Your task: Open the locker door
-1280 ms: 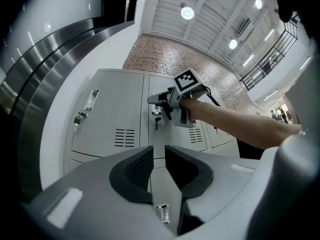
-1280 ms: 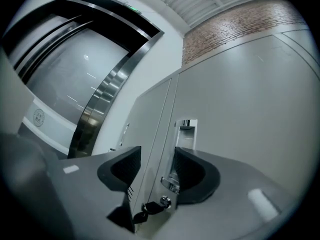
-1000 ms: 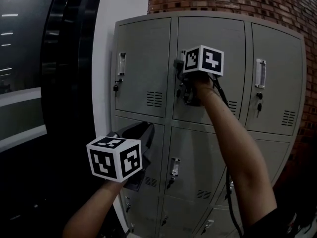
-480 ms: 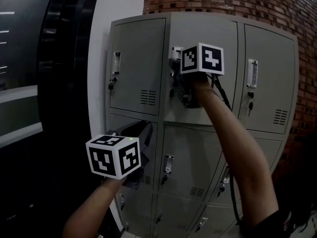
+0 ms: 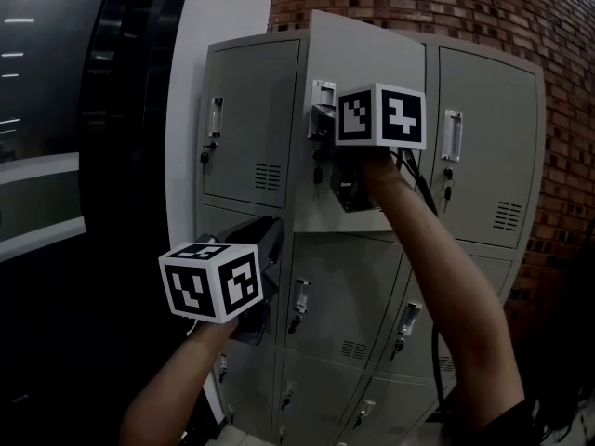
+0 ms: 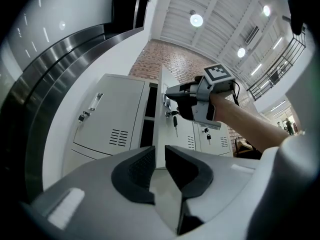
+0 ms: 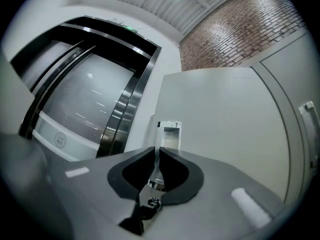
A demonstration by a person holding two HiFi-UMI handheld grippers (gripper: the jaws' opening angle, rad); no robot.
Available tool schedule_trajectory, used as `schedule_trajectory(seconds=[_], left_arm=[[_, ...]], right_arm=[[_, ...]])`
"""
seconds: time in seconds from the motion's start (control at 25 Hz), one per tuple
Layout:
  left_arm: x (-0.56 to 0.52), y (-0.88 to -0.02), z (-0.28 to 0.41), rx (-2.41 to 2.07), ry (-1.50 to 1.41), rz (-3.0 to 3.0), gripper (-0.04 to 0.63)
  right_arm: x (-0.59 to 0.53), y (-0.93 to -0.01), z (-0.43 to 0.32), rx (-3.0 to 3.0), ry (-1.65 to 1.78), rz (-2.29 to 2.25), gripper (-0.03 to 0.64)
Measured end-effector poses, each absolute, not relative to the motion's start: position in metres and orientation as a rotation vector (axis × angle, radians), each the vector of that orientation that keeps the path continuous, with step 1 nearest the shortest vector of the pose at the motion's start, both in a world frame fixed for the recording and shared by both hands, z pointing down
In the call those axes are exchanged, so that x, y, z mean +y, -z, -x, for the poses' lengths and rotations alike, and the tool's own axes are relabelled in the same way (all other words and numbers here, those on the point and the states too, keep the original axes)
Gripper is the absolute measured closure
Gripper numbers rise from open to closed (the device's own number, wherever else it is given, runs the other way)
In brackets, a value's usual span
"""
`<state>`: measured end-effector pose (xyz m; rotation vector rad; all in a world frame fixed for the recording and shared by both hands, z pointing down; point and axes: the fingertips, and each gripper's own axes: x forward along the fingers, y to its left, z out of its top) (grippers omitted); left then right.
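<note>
A grey bank of lockers stands against a brick wall. Its top middle door [image 5: 372, 63] is swung partly out towards me, and its edge [image 6: 161, 119] shows a dark gap behind it. My right gripper [image 5: 323, 147] holds the door's metal handle [image 7: 169, 134]; its jaws [image 7: 156, 151] have just been closing and now pinch the handle's thin plate. A key [image 6: 176, 126] hangs from the lock under the handle. My left gripper [image 5: 271, 230] hovers lower left, in front of the second row and apart from the doors. Its jaws [image 6: 160, 154] stand a narrow gap apart with nothing between them.
Closed doors flank the open one: top left [image 5: 251, 119] and top right [image 5: 483, 147], each with its own handle and key. More closed doors fill the rows below [image 5: 344, 286]. A white pillar [image 5: 218, 7] and dark glass [image 5: 56, 156] lie to the left.
The top middle door has swung further out from the locker bank, drawn by my right gripper at its handle. My left gripper has drifted a little with the view.
</note>
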<state>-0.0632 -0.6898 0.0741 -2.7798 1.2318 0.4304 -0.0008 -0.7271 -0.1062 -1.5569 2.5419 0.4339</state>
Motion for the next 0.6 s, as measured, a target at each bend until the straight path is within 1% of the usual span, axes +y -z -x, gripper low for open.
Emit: schedule_trajectory(seconds=[0.28, 0.6], left_arm=[[-0.645, -0.084, 0.045, 1.268, -0.439, 2.760, 0.552], [-0.604, -0.099, 0.023, 1.294, -0.415, 2.764, 0.552]], right_arm=[[-0.671, 0.105, -0.012, 2.537, -0.468, 1.479, 0.589], [-0.626, 0.094, -0.030, 2.545, -0.514, 1.497, 0.600]])
